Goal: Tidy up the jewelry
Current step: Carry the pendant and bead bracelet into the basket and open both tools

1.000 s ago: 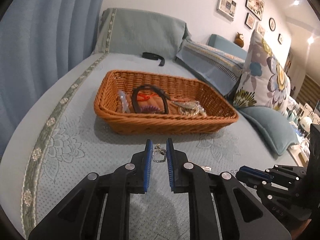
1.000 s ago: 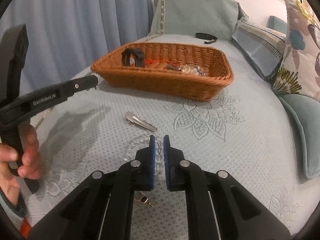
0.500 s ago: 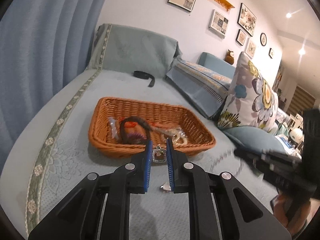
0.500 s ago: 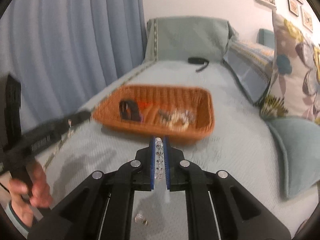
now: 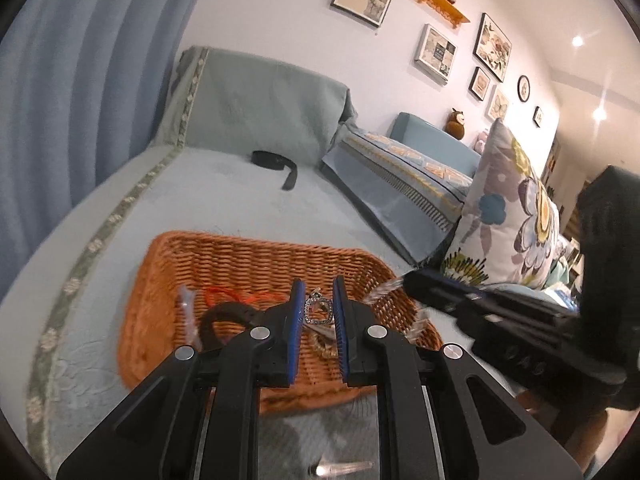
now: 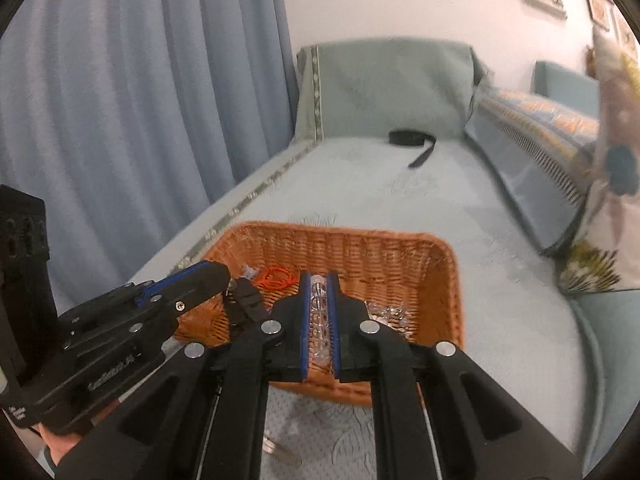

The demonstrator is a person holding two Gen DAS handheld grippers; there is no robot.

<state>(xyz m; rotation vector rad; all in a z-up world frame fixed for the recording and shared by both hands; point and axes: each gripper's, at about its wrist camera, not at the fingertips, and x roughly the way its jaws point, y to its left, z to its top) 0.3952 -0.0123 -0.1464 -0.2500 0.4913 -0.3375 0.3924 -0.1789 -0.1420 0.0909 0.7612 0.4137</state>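
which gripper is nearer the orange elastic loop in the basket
Left. The left gripper has its tips just beside the orange loop; the right gripper sits further along, toward the basket's middle.

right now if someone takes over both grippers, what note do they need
Left gripper: shut on the silver pendant, held above the wicker basket.
Right gripper: shut on the clear bead bracelet, also above the basket.
Already in the basket: black hairband, orange cord, a clear beaded piece.
Left to do: release both pieces into the basket, then collect the metal hair clip lying on the bedspread in front of it.
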